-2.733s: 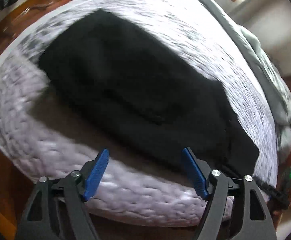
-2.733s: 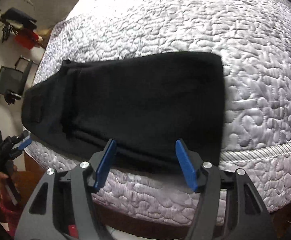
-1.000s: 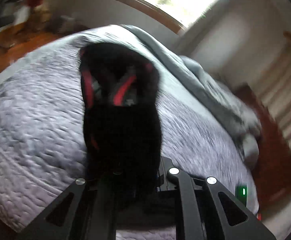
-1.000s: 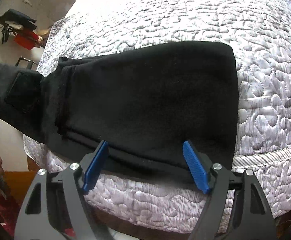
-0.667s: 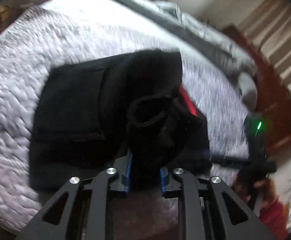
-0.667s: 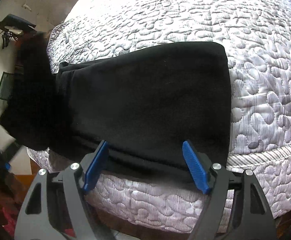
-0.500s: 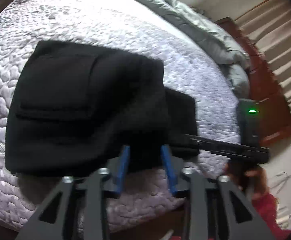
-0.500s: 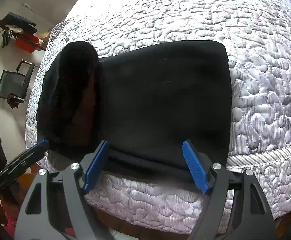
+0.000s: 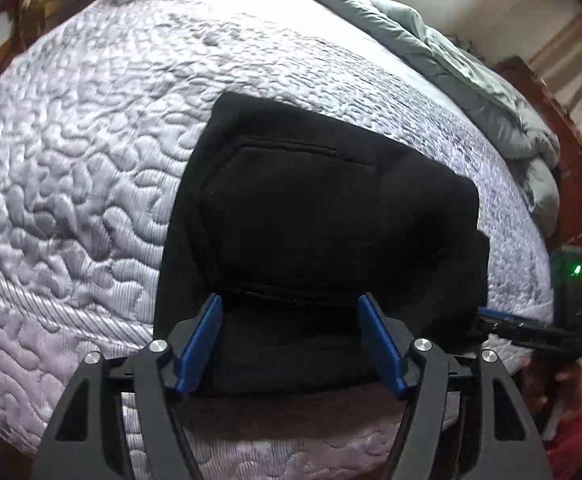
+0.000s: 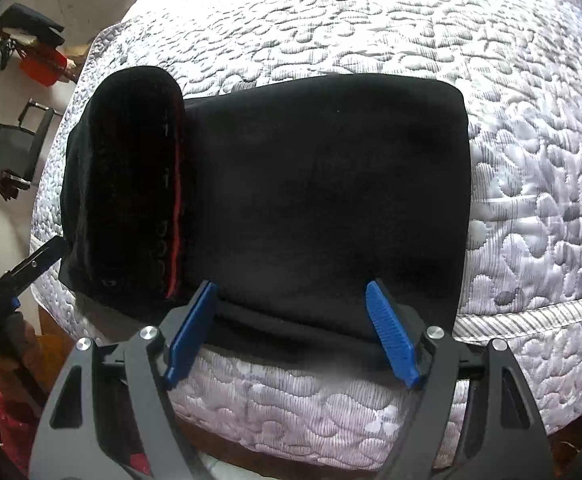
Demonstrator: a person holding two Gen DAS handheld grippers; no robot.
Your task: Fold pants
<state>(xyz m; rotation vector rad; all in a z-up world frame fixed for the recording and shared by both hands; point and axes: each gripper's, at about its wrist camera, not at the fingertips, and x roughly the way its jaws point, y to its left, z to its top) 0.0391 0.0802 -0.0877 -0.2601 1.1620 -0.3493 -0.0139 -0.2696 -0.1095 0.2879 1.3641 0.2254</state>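
A quilted grey-white mattress (image 9: 91, 168) fills both views, brightly lit across its far side. A rumpled grey duvet (image 9: 471, 80) lies along its far edge. Pale walls (image 10: 91, 4) and dark wood furniture (image 9: 563, 128) surround it.

No readable text or labels anywhere

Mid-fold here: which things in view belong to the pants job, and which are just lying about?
Job:
black pants, part-folded on the mattress
left gripper, open
right gripper, open

Lying about:
grey duvet
black mesh chair
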